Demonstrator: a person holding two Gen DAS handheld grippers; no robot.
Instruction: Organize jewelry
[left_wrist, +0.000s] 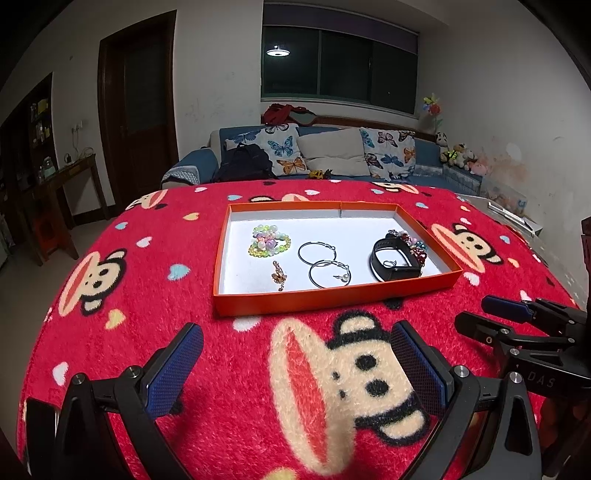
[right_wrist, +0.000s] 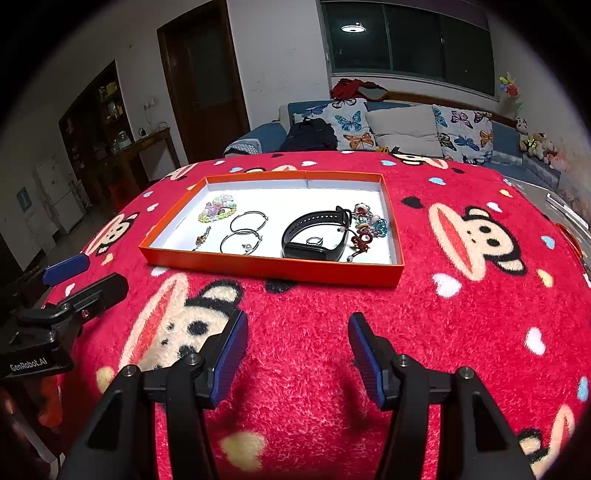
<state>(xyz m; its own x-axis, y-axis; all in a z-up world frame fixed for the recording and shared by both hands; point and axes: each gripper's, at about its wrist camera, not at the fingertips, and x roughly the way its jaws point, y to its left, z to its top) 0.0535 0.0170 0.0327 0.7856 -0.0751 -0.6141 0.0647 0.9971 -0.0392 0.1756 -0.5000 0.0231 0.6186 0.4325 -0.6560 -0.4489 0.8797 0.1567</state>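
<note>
Tabletop (left_wrist: 155, 295) under a red monkey-print blanket (right_wrist: 461, 332) fills both views, its far edge rounding off before a blue sofa (left_wrist: 424, 162). Wide bare blanket lies between both claws and the orange tray (left_wrist: 332, 295), which sits toward the far side with low walls and free cloth all round it. Inside the tray, a black watch band (right_wrist: 314, 236) lies right of centre with a small ring (right_wrist: 314, 240) within its loop, a dark beaded bracelet (right_wrist: 369, 225) touching it at the right wall; two hoop earrings (left_wrist: 321, 262) sit mid-tray, a pastel bead bracelet (left_wrist: 269, 242) and a small charm (left_wrist: 277, 275) to the left. Left claw (left_wrist: 295, 373) hovers tilted down over the blanket, jaws wide, empty. Right claw (right_wrist: 298, 354) hovers likewise beside it, jaws parted, holding nothing.
</note>
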